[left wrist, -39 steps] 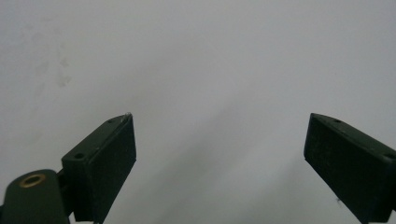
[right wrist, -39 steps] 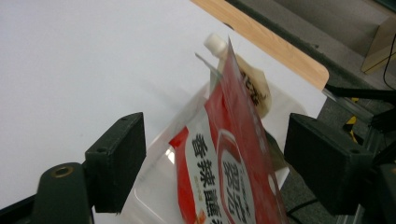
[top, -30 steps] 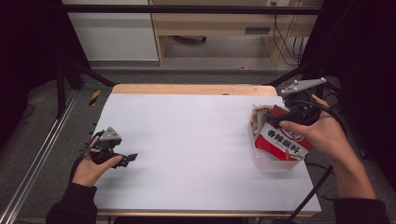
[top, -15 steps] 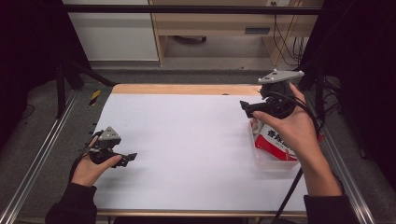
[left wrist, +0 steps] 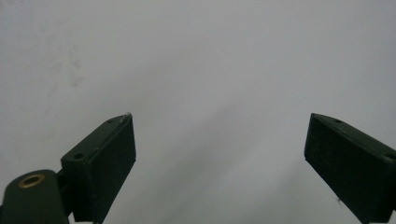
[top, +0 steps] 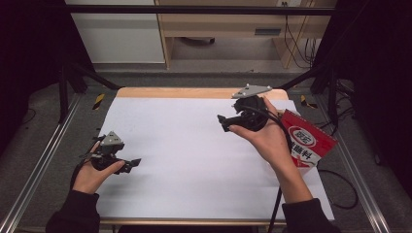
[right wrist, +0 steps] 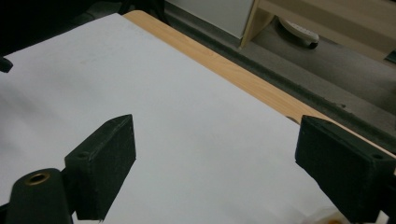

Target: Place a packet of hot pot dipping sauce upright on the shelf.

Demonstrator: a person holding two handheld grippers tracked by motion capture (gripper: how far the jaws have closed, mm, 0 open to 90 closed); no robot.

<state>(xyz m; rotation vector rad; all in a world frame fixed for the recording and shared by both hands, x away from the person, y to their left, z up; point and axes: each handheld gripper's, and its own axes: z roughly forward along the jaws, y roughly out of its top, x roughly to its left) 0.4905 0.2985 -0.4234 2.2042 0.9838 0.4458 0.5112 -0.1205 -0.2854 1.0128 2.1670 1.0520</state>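
A red and white packet [top: 309, 141] with printed characters lies at the right edge of the white sheet [top: 184, 165], partly hidden by the person's right hand. My right gripper [top: 222, 121] is held above the sheet, left of the packet and apart from it, pointing left. In the right gripper view its jaws [right wrist: 212, 133] stand wide open with nothing between them. My left gripper [top: 132, 164] rests low near the sheet's left front, pointing right. The left gripper view has it [left wrist: 219, 135] open over bare white surface.
A wooden table edge [top: 194, 92] runs along the back of the sheet. Metal rails [top: 39, 165] flank the table on both sides. A cabinet [top: 116, 34] and a wooden shelf unit [top: 228, 29] stand on the floor beyond. A cable [top: 340, 187] trails at the right.
My right gripper has left the packet, moving left and toward the back over the sheet, and the packet now lies uncovered. The left gripper has stayed put.
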